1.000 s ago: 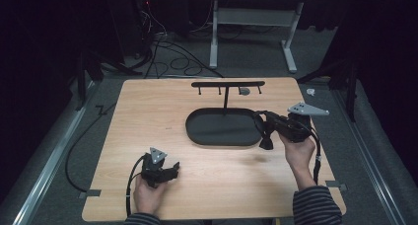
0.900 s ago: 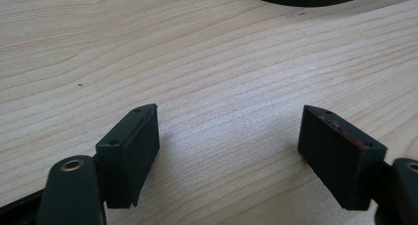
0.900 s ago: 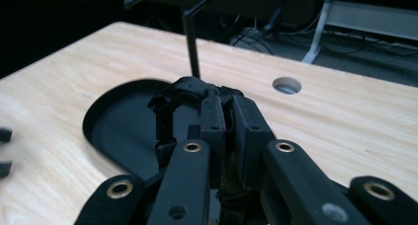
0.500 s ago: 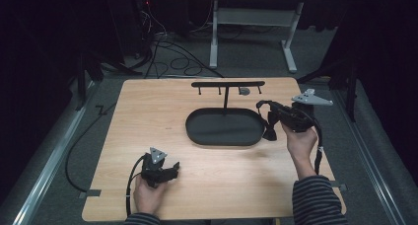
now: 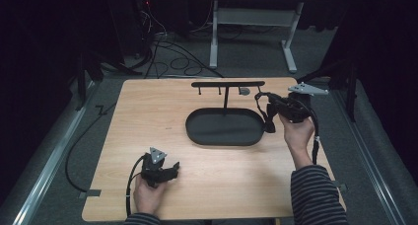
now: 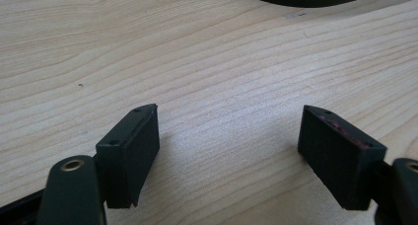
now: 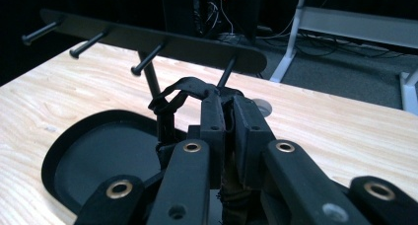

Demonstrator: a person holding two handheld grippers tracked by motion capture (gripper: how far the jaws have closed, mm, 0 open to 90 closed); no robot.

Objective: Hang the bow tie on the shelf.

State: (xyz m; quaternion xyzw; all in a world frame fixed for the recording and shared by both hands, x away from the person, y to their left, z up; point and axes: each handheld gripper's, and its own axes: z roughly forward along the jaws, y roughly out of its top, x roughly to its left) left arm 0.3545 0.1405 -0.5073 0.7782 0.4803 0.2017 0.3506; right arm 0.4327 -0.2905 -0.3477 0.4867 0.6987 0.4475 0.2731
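I have the right gripper (image 5: 268,106) clamped tight on a black strap (image 7: 180,94), a thin, limp band of what looks like woven fabric. It arches up in a loop past the jaw tips and droops down on their left side in the right gripper view. From the high view the strap hangs just off the right end of the black oval tray (image 5: 194,131), raised above the table and close beneath the right end of the rack's crossbar.

The tray is matte black, shallow, with a low raised rim and a smooth flat floor. A slim upright post rises from its far edge and carries a flat black bar (image 5: 227,84) with short round-headed pegs (image 7: 146,60) sticking out toward me. One peg stands right behind the strap loop, so the loop and peg overlap in my forward view; I cannot tell if they touch.

The table (image 5: 148,111) is pale wood with clear straight grain. My left gripper (image 5: 167,170) rests near the table's front edge, well apart from the tray, its jaws spread wide with bare wood between the blocky black pads (image 6: 129,151).
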